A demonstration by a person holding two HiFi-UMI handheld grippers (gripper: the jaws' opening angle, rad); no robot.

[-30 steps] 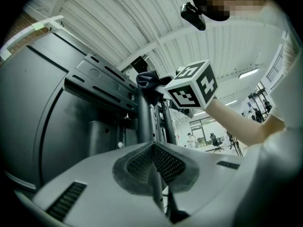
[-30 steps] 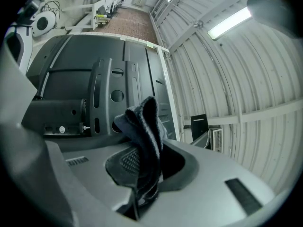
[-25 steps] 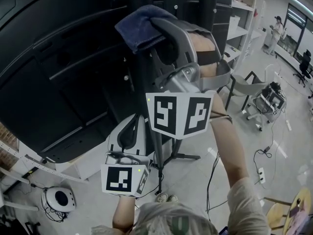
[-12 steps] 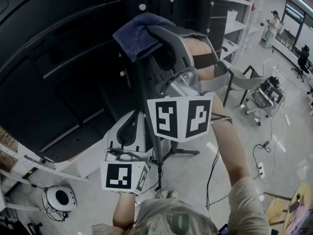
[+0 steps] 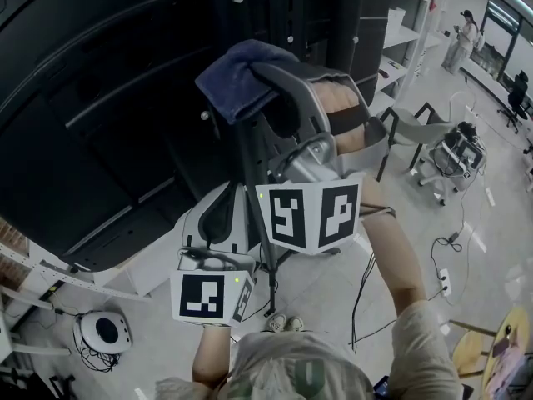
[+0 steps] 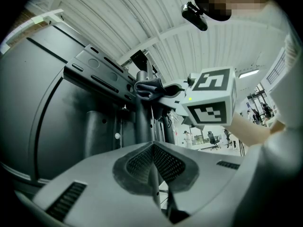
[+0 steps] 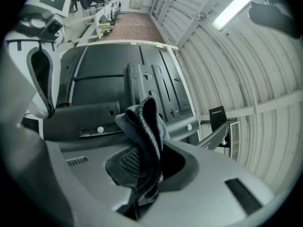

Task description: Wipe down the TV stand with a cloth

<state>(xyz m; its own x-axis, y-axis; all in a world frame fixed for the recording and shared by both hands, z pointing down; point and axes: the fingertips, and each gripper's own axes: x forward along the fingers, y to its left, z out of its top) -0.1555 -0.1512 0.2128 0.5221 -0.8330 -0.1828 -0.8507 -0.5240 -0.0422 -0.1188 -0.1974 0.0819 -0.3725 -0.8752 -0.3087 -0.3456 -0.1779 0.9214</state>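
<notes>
My right gripper (image 5: 263, 88) is raised and shut on a folded dark blue cloth (image 5: 236, 77). The cloth rests against the black upright post (image 5: 252, 167) of the TV stand, just under the TV's black back (image 5: 83, 98). In the right gripper view the cloth (image 7: 144, 126) sticks up from between the jaws in front of the mount bracket (image 7: 152, 90). My left gripper (image 5: 226, 197) hangs lower, left of the post, shut with nothing in it. From the left gripper view, its pads (image 6: 142, 161) meet; the post (image 6: 142, 126) and cloth (image 6: 147, 88) rise above.
White shelves (image 5: 401, 50) stand behind the stand at right, with a grey chair (image 5: 416, 140) and a wheeled cart (image 5: 455, 170) beside them. Cables (image 5: 446, 265) lie on the floor. A round white device (image 5: 104, 333) sits at lower left. A person (image 5: 462, 36) stands far off.
The right gripper has carried the cloth a little down along the stand's post. The left gripper has barely moved.
</notes>
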